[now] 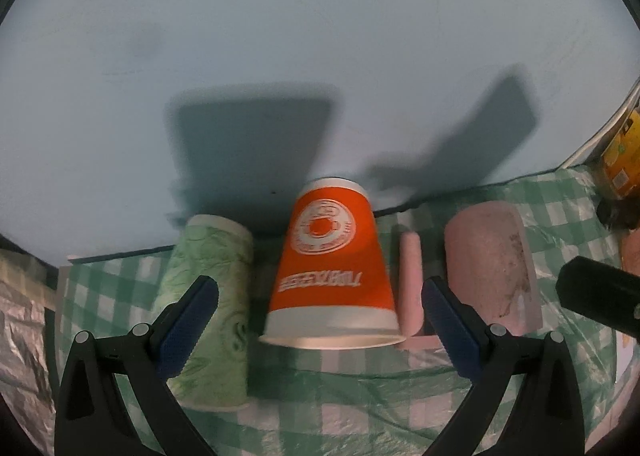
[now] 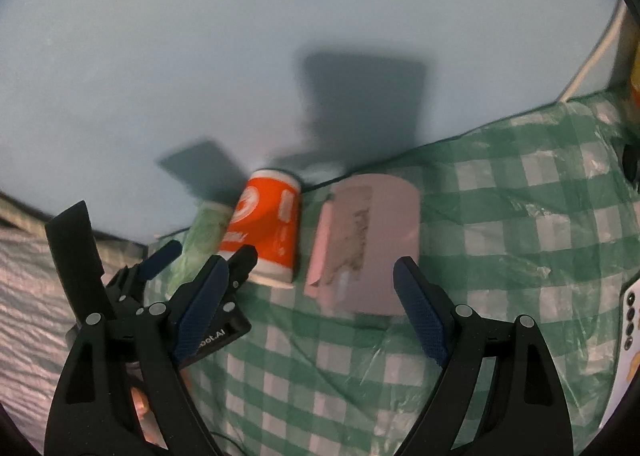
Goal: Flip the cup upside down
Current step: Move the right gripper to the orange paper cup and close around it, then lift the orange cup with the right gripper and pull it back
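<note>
An orange paper cup (image 1: 329, 268) with white print stands upside down, rim down, on the green checked tablecloth (image 1: 340, 396). It also shows in the right wrist view (image 2: 266, 230). My left gripper (image 1: 320, 332) is open, its fingers either side of the cup's lower part without touching it. A green patterned cup (image 1: 212, 308) stands upside down just left of the orange one, behind the left finger. My right gripper (image 2: 310, 312) is open and empty, to the right of the cups. The left gripper (image 2: 200, 260) shows in the right wrist view beside the orange cup.
A pink tray (image 1: 492, 260) stands on edge to the right of the orange cup, also in the right wrist view (image 2: 368, 252). A pale blue wall (image 1: 320, 36) rises right behind the cups. A yellow package (image 1: 624, 152) sits at far right.
</note>
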`<state>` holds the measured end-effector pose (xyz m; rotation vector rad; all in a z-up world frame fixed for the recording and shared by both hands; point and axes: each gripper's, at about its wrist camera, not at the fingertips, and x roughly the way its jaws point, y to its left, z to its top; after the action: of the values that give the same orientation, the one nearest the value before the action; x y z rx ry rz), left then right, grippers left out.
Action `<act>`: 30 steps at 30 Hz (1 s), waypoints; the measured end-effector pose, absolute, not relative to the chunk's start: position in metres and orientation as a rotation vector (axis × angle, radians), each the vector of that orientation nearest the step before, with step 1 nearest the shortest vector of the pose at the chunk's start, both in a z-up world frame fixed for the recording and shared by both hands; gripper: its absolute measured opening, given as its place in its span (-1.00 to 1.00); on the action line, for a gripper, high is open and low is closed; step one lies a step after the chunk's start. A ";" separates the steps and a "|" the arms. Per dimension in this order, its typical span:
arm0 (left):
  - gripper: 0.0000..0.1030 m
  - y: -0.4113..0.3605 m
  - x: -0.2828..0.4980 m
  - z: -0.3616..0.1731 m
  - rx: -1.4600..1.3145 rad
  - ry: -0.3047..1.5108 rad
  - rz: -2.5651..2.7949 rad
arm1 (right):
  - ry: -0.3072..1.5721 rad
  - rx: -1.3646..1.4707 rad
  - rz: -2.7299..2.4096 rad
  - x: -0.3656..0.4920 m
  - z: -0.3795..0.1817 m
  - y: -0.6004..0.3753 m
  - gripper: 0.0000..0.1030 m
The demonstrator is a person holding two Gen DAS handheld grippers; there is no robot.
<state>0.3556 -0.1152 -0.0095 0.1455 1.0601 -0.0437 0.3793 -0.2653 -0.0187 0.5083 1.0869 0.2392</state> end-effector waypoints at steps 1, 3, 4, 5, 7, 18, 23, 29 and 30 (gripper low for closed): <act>0.99 -0.118 0.359 -0.012 0.154 1.063 -0.048 | 1.086 0.515 0.229 0.381 -0.021 -0.269 0.65; 0.99 -0.123 0.364 -0.017 0.177 1.075 -0.040 | 1.088 0.520 0.212 0.384 -0.028 -0.272 0.65; 0.99 -0.125 0.367 -0.021 0.185 1.087 -0.036 | 1.090 0.523 0.208 0.384 -0.032 -0.274 0.65; 0.99 -0.127 0.371 -0.025 0.185 1.102 -0.039 | 1.092 0.525 0.204 0.385 -0.034 -0.275 0.66; 0.97 -0.128 0.375 -0.029 0.174 1.115 -0.055 | 1.098 0.525 0.198 0.386 -0.037 -0.277 0.65; 0.51 -0.117 0.412 -0.057 0.083 1.198 -0.059 | 1.101 0.495 0.195 0.388 -0.040 -0.280 0.65; 0.48 -0.108 0.417 -0.049 0.064 1.164 -0.055 | 1.106 0.482 0.201 0.386 -0.049 -0.267 0.65; 0.48 -0.104 0.394 -0.029 0.049 1.113 -0.111 | 1.093 0.471 0.211 0.381 -0.039 -0.276 0.65; 0.48 -0.106 0.390 -0.025 0.063 1.106 -0.122 | 1.087 0.472 0.217 0.379 -0.037 -0.276 0.65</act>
<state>0.3899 -0.1059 -0.0249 0.0632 1.1065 -0.1215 0.3791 -0.2763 -0.0374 0.4716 1.0872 0.2172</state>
